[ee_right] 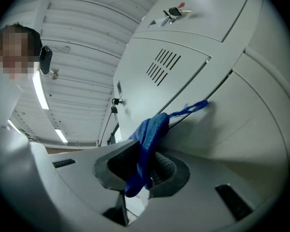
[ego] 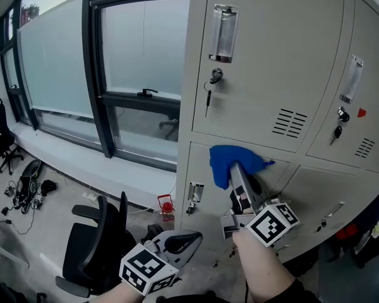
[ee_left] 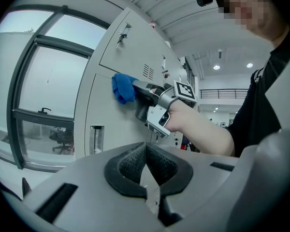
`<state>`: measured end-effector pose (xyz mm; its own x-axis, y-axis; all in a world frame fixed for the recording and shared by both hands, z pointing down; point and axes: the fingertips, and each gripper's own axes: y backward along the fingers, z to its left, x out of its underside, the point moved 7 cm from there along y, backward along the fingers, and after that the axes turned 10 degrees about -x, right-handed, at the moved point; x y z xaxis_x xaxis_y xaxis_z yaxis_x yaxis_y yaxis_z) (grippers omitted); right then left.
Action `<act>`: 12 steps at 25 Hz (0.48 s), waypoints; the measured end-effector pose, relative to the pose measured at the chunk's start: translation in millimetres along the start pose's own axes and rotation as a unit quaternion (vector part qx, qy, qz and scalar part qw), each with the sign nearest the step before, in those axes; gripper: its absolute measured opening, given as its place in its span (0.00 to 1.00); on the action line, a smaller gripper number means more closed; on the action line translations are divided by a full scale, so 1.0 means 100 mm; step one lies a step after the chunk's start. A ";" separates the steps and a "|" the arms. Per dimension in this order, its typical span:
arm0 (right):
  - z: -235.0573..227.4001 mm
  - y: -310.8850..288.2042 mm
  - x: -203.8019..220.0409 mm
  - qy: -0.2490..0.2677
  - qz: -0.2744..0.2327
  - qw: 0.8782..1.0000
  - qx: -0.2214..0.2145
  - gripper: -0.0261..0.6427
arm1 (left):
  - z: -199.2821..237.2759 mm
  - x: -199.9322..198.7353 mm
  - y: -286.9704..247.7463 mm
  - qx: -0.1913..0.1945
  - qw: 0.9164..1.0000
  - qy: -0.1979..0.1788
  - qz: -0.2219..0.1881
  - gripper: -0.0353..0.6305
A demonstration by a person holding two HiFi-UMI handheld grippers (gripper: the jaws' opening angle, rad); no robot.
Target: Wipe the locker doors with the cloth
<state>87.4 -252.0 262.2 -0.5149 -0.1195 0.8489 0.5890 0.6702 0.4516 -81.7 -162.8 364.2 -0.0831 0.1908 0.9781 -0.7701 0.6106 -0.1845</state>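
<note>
**Right gripper presses cloth to the locker, left held low**

The right gripper (ego: 235,169) reaches up and forward from a bare forearm (ego: 262,270) that rises from the bottom edge of the head view; its jaws are clamped on the blue cloth (ego: 231,160), a fold of which hangs down between the pads in the right gripper view (ee_right: 144,170); the cloth (ee_right: 151,132) lies bunched against the grey locker front, at the seam where the upper door (ego: 265,68) meets the lower door (ego: 203,169). The left gripper (ego: 191,238) is held low and well apart from the lockers, angled toward them; in its own view the jaws (ee_left: 146,170) are closed pad to pad with nothing between them.
</note>
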 end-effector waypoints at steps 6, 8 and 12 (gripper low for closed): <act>-0.14 0.17 0.27 -0.006 0.028 1.000 0.012 0.11 | 0.00 0.00 -0.02 -0.003 1.000 0.000 0.008 0.06; -0.20 0.26 0.46 -0.011 0.043 0.999 0.019 0.11 | 0.00 0.00 -0.04 -0.004 1.000 -0.001 0.009 0.06; -0.31 0.44 0.82 -0.015 0.072 0.997 0.036 0.11 | -0.04 0.02 -0.09 0.000 1.000 -0.003 0.018 0.06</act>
<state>90.3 -254.7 360.2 -0.4476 0.0019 0.8942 0.6114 0.7304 0.3045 -72.7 -164.7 367.7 -0.1137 0.2077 0.9716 -0.7665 0.6038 -0.2188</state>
